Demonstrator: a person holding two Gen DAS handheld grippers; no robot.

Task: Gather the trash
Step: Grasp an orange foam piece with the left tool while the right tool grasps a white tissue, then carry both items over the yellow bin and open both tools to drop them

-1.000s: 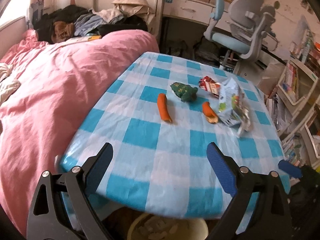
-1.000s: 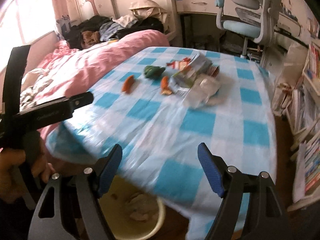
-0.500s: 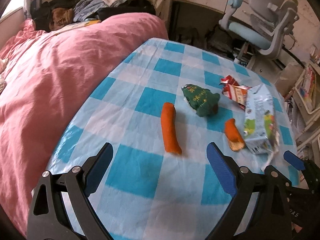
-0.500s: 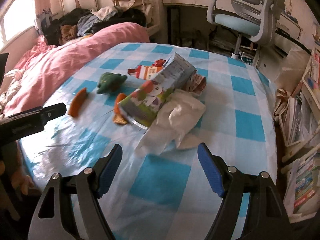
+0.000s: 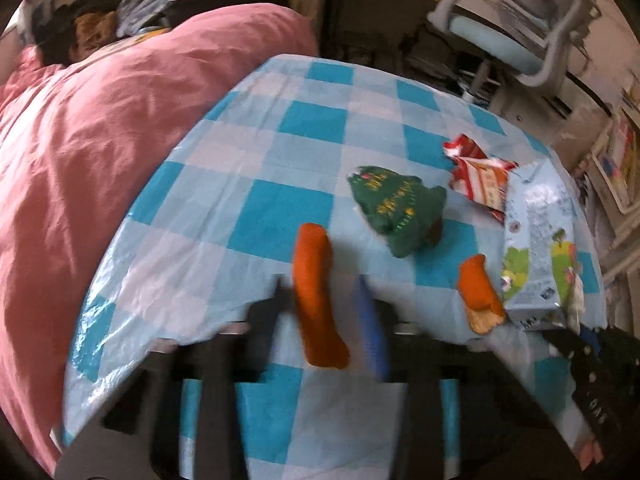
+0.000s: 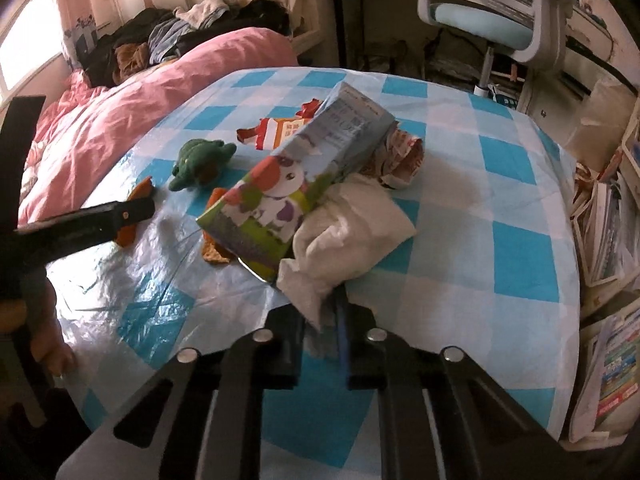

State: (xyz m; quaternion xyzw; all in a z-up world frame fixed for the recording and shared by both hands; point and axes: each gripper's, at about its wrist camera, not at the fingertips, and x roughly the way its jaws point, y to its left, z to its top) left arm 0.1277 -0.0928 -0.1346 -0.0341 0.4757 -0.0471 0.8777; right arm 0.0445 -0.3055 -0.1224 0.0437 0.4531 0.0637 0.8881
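– Any labels you can read?

– Only yellow marks on the green pouch; the carton shows cartoon fruit, its print too small to tell.

– And your tools?

– My left gripper is pinched on the long orange piece; my right gripper is clamped on the white tissue, which touches the carton on the checked tablecloth.

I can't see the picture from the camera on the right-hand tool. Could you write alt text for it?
The right gripper has closed its two fingers on the near corner of a crumpled white tissue lying on a blue-and-white checked tablecloth. Touching the tissue behind is a flattened printed drink carton, with a small green plush toy and a pink duvet farther left.
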